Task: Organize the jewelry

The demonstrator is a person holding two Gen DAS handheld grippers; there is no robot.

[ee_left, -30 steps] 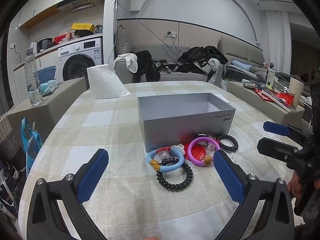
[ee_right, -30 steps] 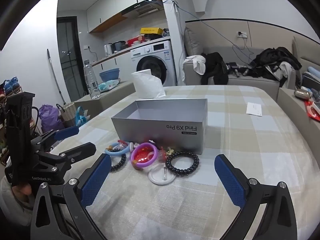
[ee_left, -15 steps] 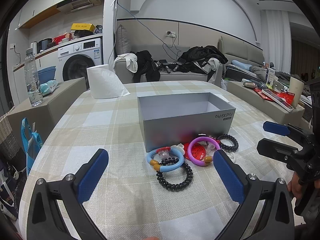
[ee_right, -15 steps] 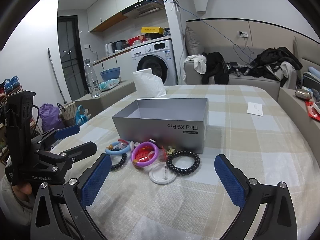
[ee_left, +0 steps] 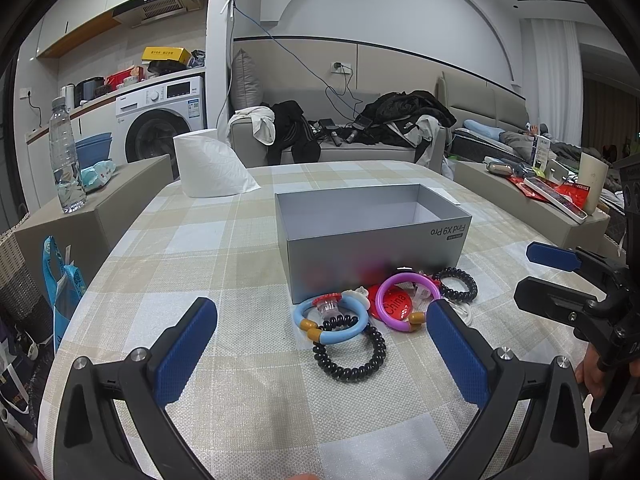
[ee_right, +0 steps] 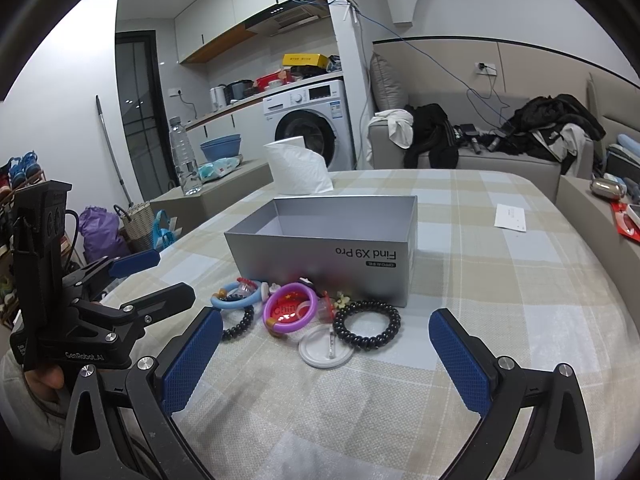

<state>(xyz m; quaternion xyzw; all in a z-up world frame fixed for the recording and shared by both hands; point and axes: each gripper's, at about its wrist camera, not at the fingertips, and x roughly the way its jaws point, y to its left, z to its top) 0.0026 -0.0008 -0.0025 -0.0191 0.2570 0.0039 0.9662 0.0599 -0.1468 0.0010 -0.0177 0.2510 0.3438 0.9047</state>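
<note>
Both jaws stand wide apart and hold nothing: my left gripper and right gripper hover near the jewelry pile. I judge nothing is sorted yet. A blue bangle, a purple bangle and black coil bands lie on the checked tablecloth, against the near wall of the empty grey box, printed "Find X9 Pro". Next I should close on one piece and lift it into the box.

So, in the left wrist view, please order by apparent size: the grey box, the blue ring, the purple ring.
1. grey box, clearly largest.
2. blue ring and purple ring: they look nearly alike, so I do not rank them.
</note>
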